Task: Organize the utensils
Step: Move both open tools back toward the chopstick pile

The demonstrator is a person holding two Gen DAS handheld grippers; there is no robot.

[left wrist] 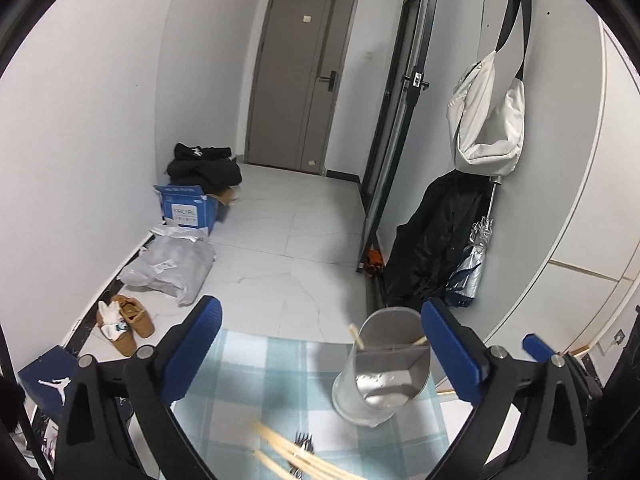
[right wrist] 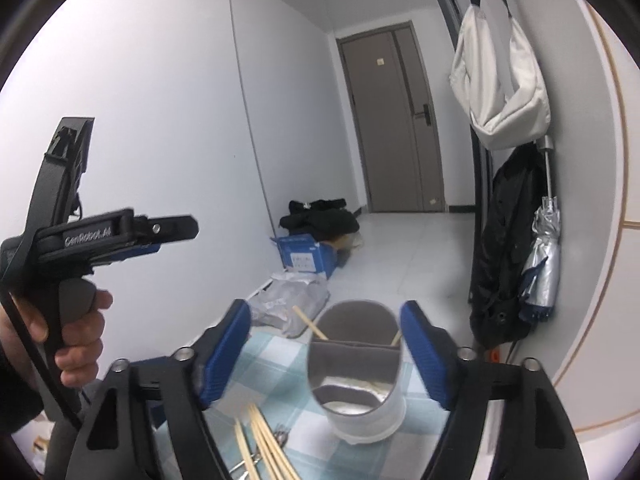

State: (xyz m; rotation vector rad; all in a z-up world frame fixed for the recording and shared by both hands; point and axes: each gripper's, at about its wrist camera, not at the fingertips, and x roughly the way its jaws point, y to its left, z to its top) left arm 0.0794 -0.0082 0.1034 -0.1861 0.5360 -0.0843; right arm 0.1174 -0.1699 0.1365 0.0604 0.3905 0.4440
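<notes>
A metal utensil holder [left wrist: 384, 364] with a divider stands on a blue checked cloth [left wrist: 248, 392]; it also shows in the right wrist view [right wrist: 356, 372]. Two chopsticks [left wrist: 356, 335] stand in its far compartment. Loose wooden chopsticks [left wrist: 296, 456] and metal forks [left wrist: 304, 440] lie on the cloth near me, also seen in the right wrist view [right wrist: 264, 440]. My left gripper [left wrist: 320, 344] is open and empty above the cloth, left of the holder. My right gripper [right wrist: 326, 344] is open and empty, its fingers either side of the holder, held above it.
The left gripper's body [right wrist: 100, 236] and the hand holding it show at left in the right wrist view. Beyond the table edge are floor tiles, brown shoes [left wrist: 128, 324], a grey bag [left wrist: 172, 264], a blue box [left wrist: 188, 208], a hanging white bag [left wrist: 488, 120] and a folded umbrella [left wrist: 472, 256].
</notes>
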